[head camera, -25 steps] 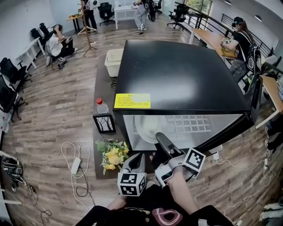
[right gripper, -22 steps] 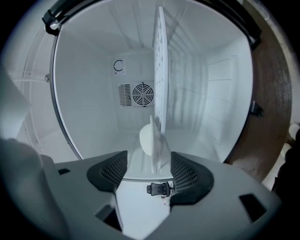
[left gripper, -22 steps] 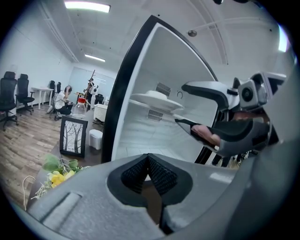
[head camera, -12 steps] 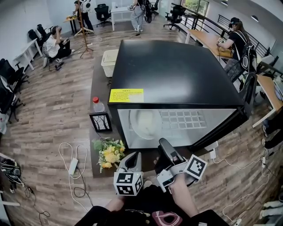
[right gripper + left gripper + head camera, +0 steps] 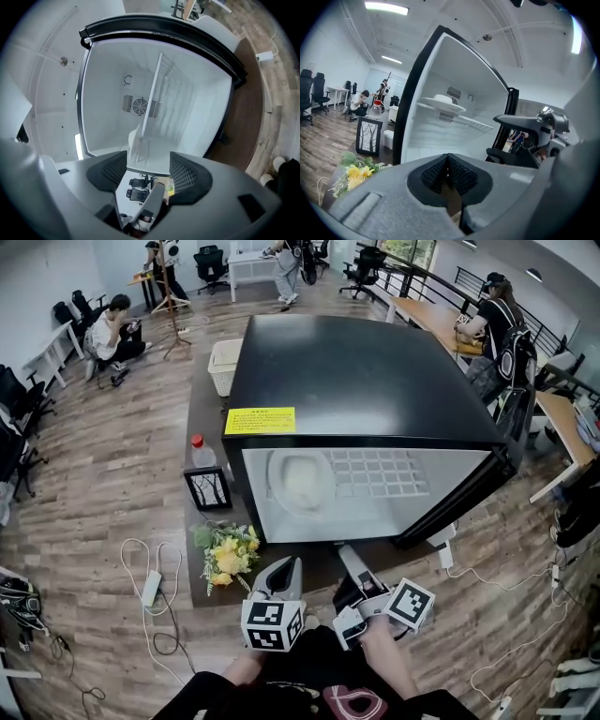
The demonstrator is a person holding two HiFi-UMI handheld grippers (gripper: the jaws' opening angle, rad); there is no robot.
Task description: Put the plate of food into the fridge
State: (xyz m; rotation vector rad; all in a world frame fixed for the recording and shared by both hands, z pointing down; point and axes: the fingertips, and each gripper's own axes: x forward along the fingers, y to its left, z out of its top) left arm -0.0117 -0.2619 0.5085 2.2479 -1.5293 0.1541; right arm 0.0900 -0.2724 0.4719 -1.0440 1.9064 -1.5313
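The white plate (image 5: 300,479) sits on the wire shelf (image 5: 384,484) inside the open black fridge (image 5: 356,371), on the shelf's left part. In the left gripper view the plate (image 5: 443,102) rests on that shelf, well beyond the jaws. My left gripper (image 5: 283,570) hangs in front of the fridge opening, shut and empty, its pads (image 5: 459,176) meeting. My right gripper (image 5: 352,563) is beside it, rolled onto its side and open. Its jaws have just closed a little, with nothing between them. Through them I see the plate (image 5: 135,143) far ahead.
The fridge door (image 5: 459,507) stands open to the right. Left of the fridge are a picture frame (image 5: 208,488), a red-capped bottle (image 5: 198,454), yellow flowers (image 5: 228,554) and a white basket (image 5: 223,365). Cables (image 5: 150,587) lie on the wood floor. People work at desks behind.
Both grippers have drawn back from the fridge opening toward me; the right one moved more, sank and rolled. The plate stays on the shelf.
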